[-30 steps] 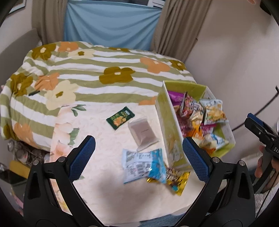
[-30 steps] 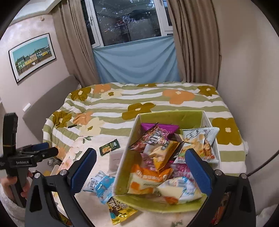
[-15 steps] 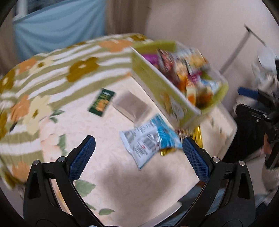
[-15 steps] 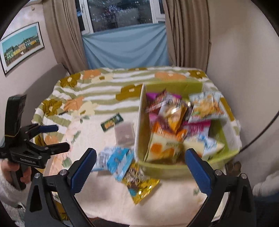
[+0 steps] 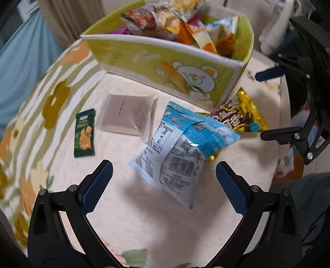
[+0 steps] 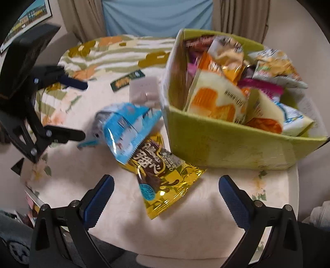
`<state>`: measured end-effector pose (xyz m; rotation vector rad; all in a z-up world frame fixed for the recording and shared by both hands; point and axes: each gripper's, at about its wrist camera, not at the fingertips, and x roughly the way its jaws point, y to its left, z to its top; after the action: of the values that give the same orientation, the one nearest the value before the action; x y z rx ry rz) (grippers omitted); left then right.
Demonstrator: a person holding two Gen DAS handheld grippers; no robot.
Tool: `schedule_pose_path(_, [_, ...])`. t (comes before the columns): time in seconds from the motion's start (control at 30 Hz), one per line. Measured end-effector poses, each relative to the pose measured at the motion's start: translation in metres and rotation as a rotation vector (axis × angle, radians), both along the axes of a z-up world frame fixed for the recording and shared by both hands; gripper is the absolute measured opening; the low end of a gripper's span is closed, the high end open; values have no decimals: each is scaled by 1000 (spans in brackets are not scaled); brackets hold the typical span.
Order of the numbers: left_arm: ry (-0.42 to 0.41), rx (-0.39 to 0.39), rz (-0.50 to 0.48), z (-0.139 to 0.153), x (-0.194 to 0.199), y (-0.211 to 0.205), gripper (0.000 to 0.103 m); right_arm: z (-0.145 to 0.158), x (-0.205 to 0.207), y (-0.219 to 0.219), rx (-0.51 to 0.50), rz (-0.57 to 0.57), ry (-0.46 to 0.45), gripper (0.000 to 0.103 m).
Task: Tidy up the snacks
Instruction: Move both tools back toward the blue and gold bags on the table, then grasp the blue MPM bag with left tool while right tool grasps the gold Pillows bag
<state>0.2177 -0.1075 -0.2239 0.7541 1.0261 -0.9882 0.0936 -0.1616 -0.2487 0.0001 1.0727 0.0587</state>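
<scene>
A green snack box (image 5: 171,68) (image 6: 226,140) full of packets stands on the cream tablecloth. Beside it lie a blue-and-white packet (image 5: 181,148) (image 6: 123,125), a gold chocolate packet (image 5: 239,117) (image 6: 163,175) partly under it, a pale translucent packet (image 5: 125,113) (image 6: 144,90) and a small dark green packet (image 5: 84,134) (image 6: 125,80). My left gripper (image 5: 164,183) is open and empty just short of the blue packet. My right gripper (image 6: 166,198) is open and empty, just short of the gold packet.
The table edge runs close on the near side in both views. A floral striped cloth (image 5: 41,99) covers the far part. Curtains and a blue panel (image 6: 156,16) stand behind. Each gripper shows in the other's view, the right one (image 5: 305,115) and the left one (image 6: 31,99).
Both grippers have dropped and moved in toward the loose packets beside the box. The left now faces the blue packet, the right the gold one. Both stay open.
</scene>
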Motion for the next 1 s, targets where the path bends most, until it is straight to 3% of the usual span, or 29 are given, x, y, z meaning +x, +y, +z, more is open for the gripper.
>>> schedule_pose_path(0.13, [34, 25, -70, -11, 8, -12, 100, -10, 7, -2, -6, 26, 13, 101])
schedule_pose_path(0.63, [140, 54, -159, -47, 30, -47, 99, -30, 20, 4, 0, 120, 50, 101])
schedule_pose_path(0.83, [163, 72, -173, -54, 32, -50, 91, -30, 20, -1, 12, 137, 49, 101])
schedule_pose_path(0.87, [165, 79, -174, -55, 32, -50, 88, -31, 20, -1, 18, 143, 52, 101])
schedule_pose_path(0.9, [188, 82, -175, -56, 32, -50, 73, -31, 18, -3, 23, 148, 55, 101])
schedule_pose_path(1.0, [212, 112, -154, -62, 32, -50, 69, -32, 14, -3, 19, 165, 57, 101])
